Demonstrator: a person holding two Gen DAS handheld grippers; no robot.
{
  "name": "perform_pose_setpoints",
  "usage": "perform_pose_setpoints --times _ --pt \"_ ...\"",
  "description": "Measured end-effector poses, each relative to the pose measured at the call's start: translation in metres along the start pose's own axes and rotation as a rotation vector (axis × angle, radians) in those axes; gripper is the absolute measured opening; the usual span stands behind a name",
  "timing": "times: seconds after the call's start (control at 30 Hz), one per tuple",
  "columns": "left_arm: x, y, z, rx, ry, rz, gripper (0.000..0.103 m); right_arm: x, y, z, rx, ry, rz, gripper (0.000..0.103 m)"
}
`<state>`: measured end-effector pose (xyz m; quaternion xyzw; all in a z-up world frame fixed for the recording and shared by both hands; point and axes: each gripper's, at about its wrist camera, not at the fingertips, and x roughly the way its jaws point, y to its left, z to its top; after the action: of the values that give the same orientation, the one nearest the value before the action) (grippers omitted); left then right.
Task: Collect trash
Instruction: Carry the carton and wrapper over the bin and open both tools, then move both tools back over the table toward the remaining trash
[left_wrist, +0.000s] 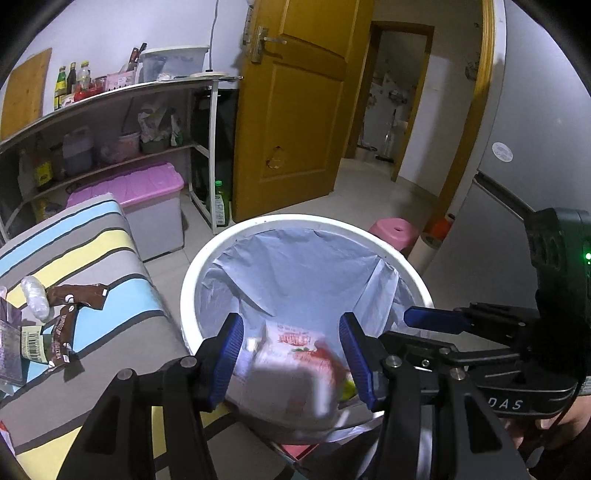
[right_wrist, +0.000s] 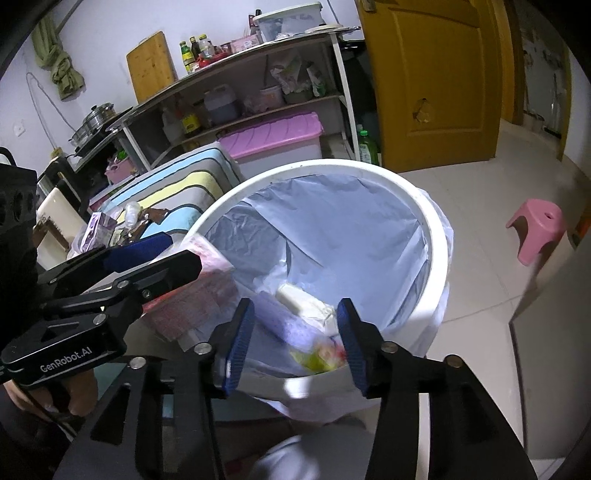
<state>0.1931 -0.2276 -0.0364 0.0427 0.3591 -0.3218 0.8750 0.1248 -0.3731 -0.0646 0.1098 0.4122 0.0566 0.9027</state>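
We see the white lined bin (left_wrist: 192, 280) beside the striped bench (left_wrist: 110, 258). Our left claw (left_wrist: 291, 356) grips a blurred pink-and-white packet (left_wrist: 295, 365) over the bin; our right claw (right_wrist: 295, 343) hangs open, empty.

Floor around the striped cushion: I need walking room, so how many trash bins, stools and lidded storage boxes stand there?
White round plastic trash bin with blue liner: 1
Pink plastic stool: 1
Grey storage box with pink lid: 1
Total: 3
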Motion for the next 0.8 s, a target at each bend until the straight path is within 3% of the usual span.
perform_pose_setpoints --times 0.47,0.8 --pt "-0.035 0.012 -0.014 -0.068 -0.046 0.013 0.054 -0.022 0.006 0.000 -0.010 -0.064 0.011 0.050" --pt "-0.086 0.025 -0.032 -0.120 -0.110 0.081 0.054 -0.039 0.036 -0.002 -0.069 -0.095 0.053 0.050"
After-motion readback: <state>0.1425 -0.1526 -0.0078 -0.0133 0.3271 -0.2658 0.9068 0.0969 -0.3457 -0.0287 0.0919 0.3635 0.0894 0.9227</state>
